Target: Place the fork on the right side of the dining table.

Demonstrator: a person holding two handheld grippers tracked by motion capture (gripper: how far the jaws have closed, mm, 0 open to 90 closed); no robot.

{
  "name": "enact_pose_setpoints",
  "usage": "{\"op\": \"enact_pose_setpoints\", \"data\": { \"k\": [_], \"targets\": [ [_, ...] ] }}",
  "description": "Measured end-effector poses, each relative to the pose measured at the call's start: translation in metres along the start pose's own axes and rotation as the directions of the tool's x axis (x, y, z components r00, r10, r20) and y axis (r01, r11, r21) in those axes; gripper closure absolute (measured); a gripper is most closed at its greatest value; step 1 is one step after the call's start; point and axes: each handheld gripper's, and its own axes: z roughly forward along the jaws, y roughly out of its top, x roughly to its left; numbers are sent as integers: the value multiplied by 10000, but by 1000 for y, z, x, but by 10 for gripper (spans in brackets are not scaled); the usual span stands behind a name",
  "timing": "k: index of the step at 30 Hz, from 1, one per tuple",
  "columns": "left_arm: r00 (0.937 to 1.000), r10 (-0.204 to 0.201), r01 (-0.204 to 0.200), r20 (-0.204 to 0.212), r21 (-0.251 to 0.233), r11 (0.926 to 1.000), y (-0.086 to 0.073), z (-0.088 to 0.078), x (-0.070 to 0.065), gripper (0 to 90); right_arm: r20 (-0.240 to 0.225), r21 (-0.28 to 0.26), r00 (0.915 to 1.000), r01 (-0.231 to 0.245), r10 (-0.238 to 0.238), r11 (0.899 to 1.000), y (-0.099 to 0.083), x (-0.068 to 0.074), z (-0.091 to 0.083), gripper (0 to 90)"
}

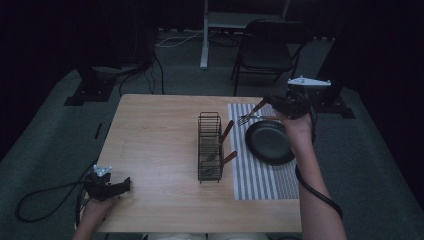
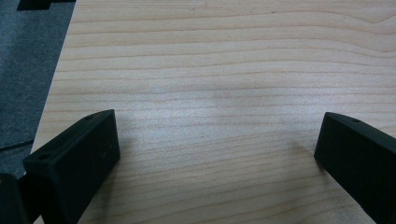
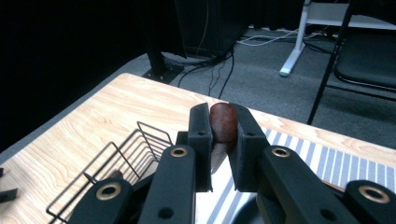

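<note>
Floor: grey carpet (image 1: 45, 130), cables (image 1: 175, 40) trailing at upper centre.
Furniture: black folding chair (image 1: 267, 50) upper right; white stand (image 1: 205, 35) beside it.
Light: dim, edges black.

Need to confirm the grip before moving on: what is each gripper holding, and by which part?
Right gripper is clamped on the brown wooden handle end of a metal fork; left gripper holds nothing.
</note>
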Motion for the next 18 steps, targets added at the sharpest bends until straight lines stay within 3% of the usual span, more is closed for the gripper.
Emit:
{"op": "enact_pose_setpoints", "data": {
  "k": [18],
  "targets": [
    [10000, 3, -3, 5, -2, 10000, 0, 0, 0, 2, 241, 289, 9997, 19, -26, 9996, -43, 1, -12, 807]
  ]
}}
